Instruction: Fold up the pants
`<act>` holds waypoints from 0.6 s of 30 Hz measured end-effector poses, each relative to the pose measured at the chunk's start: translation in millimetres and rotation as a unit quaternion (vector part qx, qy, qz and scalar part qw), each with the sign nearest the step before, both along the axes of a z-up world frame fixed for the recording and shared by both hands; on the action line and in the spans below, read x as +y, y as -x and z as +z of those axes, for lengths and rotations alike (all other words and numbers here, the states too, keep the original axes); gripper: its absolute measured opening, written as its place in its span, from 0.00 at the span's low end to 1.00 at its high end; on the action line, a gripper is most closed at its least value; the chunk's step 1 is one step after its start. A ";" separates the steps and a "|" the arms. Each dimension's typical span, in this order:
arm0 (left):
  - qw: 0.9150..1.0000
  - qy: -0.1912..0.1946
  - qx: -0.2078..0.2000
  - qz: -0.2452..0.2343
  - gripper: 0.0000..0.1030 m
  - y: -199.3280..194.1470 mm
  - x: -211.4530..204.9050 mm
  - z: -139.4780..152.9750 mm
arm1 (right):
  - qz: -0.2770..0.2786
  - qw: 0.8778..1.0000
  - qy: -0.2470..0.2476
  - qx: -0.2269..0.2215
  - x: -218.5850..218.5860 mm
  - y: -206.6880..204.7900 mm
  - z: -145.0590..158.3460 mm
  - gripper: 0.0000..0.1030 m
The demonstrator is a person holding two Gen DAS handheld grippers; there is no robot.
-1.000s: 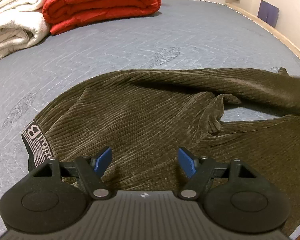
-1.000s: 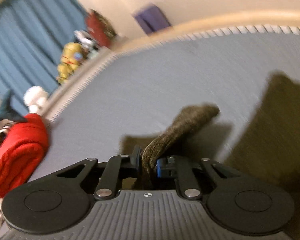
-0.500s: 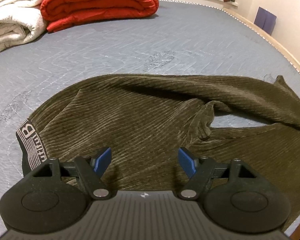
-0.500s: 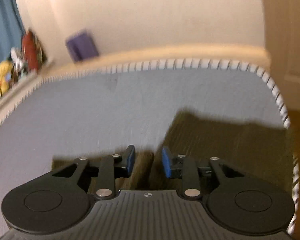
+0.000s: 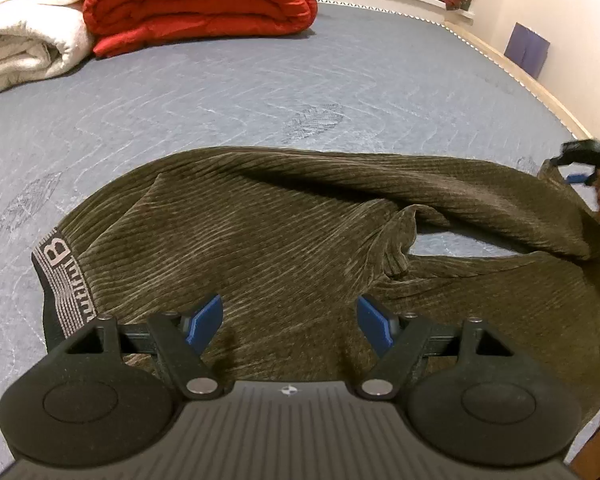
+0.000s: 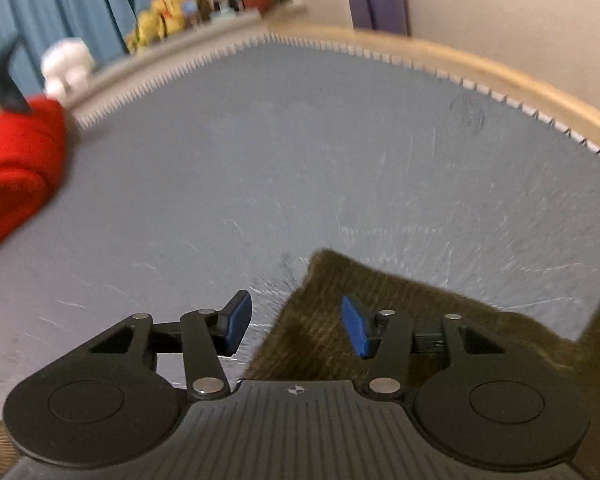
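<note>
While the right gripper (image 6: 296,326) has just been opening, nothing is held between its jaws; the left gripper (image 5: 290,322) gapes empty. Olive pants (image 5: 284,240) are spread on the mattress (image 5: 260,92); the overlapped legs may be folded crooked.

A bedroom in a home is shown. A wide grey quilted mattress (image 5: 260,92) in a wooden frame (image 6: 500,72) fills the view. A folded red duvet (image 5: 200,4) and a cream blanket (image 5: 24,36) are seen at 11 o'clock, plush toys (image 6: 168,12) on a ledge before blue curtains (image 6: 80,0) at 12.
</note>
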State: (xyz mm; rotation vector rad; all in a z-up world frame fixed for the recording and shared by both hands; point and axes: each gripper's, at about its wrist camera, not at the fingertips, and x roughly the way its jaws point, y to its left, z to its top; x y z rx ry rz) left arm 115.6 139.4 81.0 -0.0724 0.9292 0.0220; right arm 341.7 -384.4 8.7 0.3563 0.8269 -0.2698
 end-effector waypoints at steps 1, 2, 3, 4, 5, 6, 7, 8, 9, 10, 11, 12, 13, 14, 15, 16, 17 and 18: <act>1.000 -0.002 0.001 0.000 0.77 0.0 1.4 -0.4 | -0.002 1.000 0.000 0.012 3.8 -6.2 -6.6 0.55; 1.000 -0.005 0.003 0.001 0.77 -0.6 2.9 -1.5 | 0.000 1.000 -0.003 0.025 1.6 -8.7 -19.4 0.58; 1.000 -0.009 0.006 0.003 0.78 -1.9 4.1 -3.4 | 0.007 0.999 -0.007 0.039 0.1 -17.4 -28.9 0.60; 1.000 -0.010 0.010 0.005 0.78 -3.5 5.6 -5.5 | 0.013 0.999 0.004 0.045 -0.2 -21.2 -34.6 0.60; 1.000 -0.009 0.016 0.007 0.78 -5.7 7.2 -8.1 | 0.018 0.999 0.029 0.041 4.0 -24.7 -35.8 0.60; 1.000 -0.008 0.021 0.008 0.78 -7.3 8.2 -10.3 | 0.022 0.997 0.058 0.049 9.5 -29.8 -36.2 0.48; 1.000 -0.006 0.024 0.009 0.78 -8.7 8.4 -12.1 | 0.023 0.995 0.075 0.053 14.2 -34.4 -35.7 0.39; 1.000 -0.005 0.026 0.006 0.78 -9.7 7.9 -13.3 | 0.021 0.996 0.077 0.048 13.0 -36.7 -33.2 0.15; 1.000 -0.006 0.027 0.004 0.78 -10.5 6.5 -14.0 | 0.006 0.996 0.074 0.046 11.3 -37.6 -29.0 0.09; 1.000 -0.008 0.027 0.003 0.78 -11.2 5.0 -14.2 | -0.011 0.997 0.066 0.038 7.0 -38.1 -24.0 0.08; 1.000 -0.010 0.025 0.000 0.78 -12.1 3.0 -14.2 | -0.024 0.997 0.064 0.022 3.1 -37.4 -17.2 0.08; 1.000 -0.013 0.024 -0.004 0.78 -12.9 0.6 -14.1 | -0.043 0.997 0.070 -0.010 -1.2 -36.5 -7.3 0.08; 1.000 -0.018 0.023 -0.008 0.78 -13.6 -2.3 -14.5 | -0.069 0.993 0.084 -0.053 -7.8 -34.6 7.5 0.08; 0.999 -0.022 0.022 -0.011 0.78 -14.8 -5.0 -15.6 | -0.099 0.986 0.090 -0.096 -17.4 -33.4 22.0 0.08; 0.999 -0.023 0.022 -0.014 0.78 -15.7 -7.1 -16.6 | -0.130 0.979 0.074 -0.141 -32.2 -33.8 35.2 0.08; 0.999 -0.024 0.023 -0.017 0.78 -16.7 -9.4 -18.1 | -0.148 0.973 0.046 -0.169 -46.5 -36.7 40.2 0.08; 0.999 -0.023 0.024 -0.020 0.78 -17.9 -11.4 -19.9 | -0.156 0.970 0.026 -0.186 -57.1 -43.5 43.8 0.08; 0.999 -0.023 0.025 -0.023 0.78 -19.1 -13.3 -21.6 | -0.163 0.967 0.018 -0.193 -65.3 -50.8 46.0 0.08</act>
